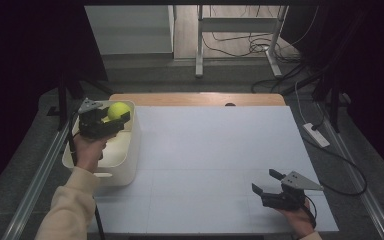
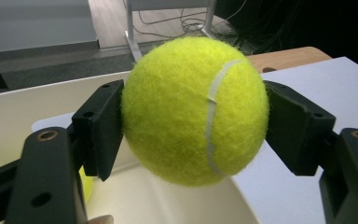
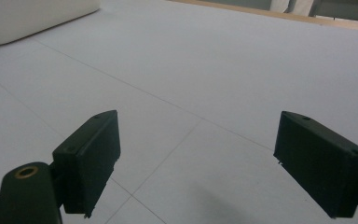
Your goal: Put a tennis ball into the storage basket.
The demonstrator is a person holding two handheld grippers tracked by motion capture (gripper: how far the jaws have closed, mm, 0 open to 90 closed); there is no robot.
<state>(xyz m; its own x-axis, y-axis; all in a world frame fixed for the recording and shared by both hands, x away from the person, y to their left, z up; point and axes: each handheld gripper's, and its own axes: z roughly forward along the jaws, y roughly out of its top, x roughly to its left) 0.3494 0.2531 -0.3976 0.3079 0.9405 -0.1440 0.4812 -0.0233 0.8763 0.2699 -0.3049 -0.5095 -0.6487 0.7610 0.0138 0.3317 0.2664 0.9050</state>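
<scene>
tennis ball (image 2: 195, 110) — clamped between left gripper (image 2: 196, 126) jaws

The ball (image 2: 195, 111) is bright yellow-green and fuzzy, with one pale whitish seam curving down its face. A second patch of the same yellow (image 2: 86, 184) shows below it inside the bin (image 1: 135, 145), which is cream-white all over. The left gripper (image 1: 114, 119) is black with a grey plate; the right gripper (image 1: 266, 182) is black too, with brass-coloured rivets and a grey plate. The table (image 1: 215, 155) right of the bin is plain white with thin grey lines, edged in light wood at the far side. The sleeve (image 1: 70, 207) is beige.
</scene>
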